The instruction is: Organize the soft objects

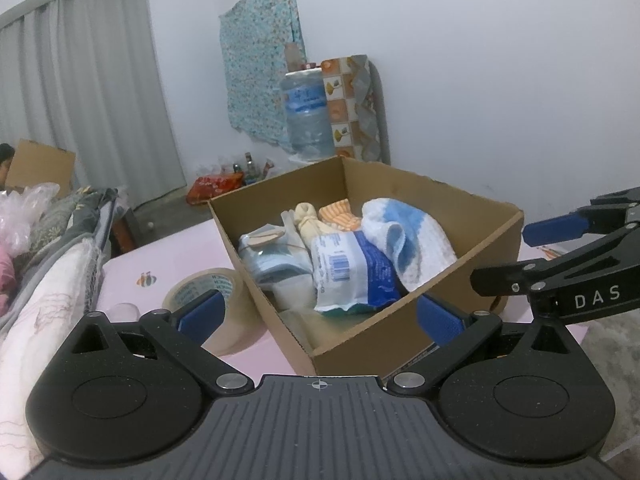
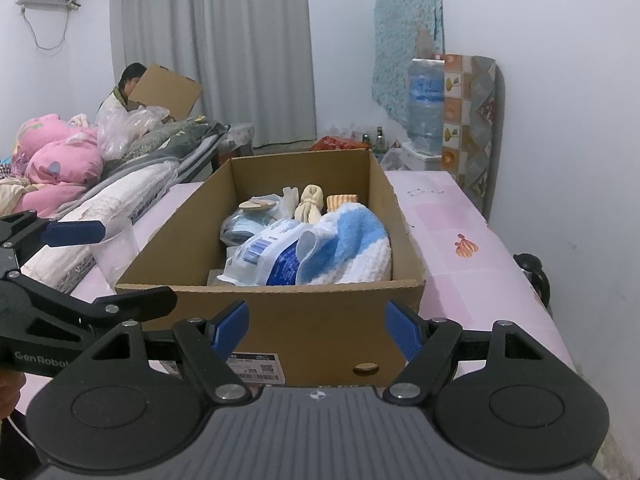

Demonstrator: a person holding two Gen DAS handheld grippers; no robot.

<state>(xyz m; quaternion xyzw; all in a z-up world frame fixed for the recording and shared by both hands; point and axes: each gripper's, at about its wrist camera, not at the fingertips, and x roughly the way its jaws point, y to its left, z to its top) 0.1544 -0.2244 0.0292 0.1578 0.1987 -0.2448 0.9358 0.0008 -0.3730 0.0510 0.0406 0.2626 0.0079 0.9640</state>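
Note:
An open cardboard box [image 1: 472, 276] [image 2: 280, 316] stands on a pink table. In it lie a blue-and-white towel [image 1: 416, 236] [image 2: 352, 248], a white-and-blue plastic pack [image 1: 352, 272] [image 2: 268, 256], a cream rolled cloth [image 1: 308, 220] [image 2: 310, 202], an orange striped cloth [image 1: 340, 214] [image 2: 341, 201] and a pale blue bagged item [image 1: 272, 256] [image 2: 244, 226]. My left gripper [image 1: 320, 314] is open and empty at the box's near-left corner. My right gripper [image 2: 316, 332] is open and empty in front of the box's near wall; it also shows in the left wrist view [image 1: 560, 256].
A roll of clear tape [image 1: 212, 304] lies left of the box. A clear plastic cup [image 2: 116, 248] stands by the box's left side. Bedding [image 2: 60, 160] is piled left of the table. A water jug [image 2: 426, 104] stands by the far wall.

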